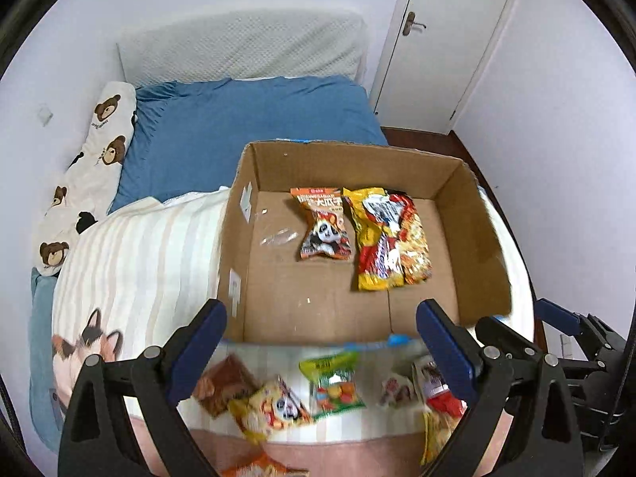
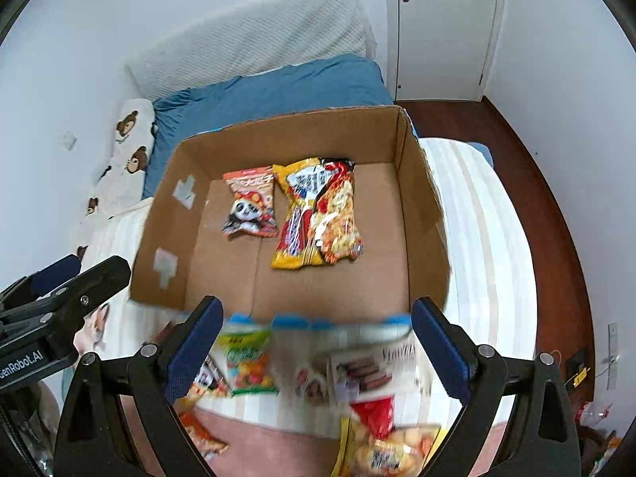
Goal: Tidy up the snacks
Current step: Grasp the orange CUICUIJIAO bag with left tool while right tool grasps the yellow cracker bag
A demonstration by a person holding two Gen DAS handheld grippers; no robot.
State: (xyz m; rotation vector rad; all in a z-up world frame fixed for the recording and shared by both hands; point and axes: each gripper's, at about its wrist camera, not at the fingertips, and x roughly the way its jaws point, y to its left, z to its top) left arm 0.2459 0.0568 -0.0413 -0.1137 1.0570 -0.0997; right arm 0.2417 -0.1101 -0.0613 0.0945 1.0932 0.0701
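Snacks are seen in two groups on a bed: two packets lie flat inside an open cardboard box, and a loose scatter rests on the striped blanket just in front of the box's near wall. Inside the box, an orange packet with a panda face is laid beside a larger yellow and red packet, their edges touching or nearly so. Among the loose ones, a green packet of coloured sweets is made out, beside a yellow panda packet; the rest are blurred, possibly biscuits. The left gripper is held spread wide above the scatter, nothing between its blue pads. The right gripper is likewise held apart and empty.
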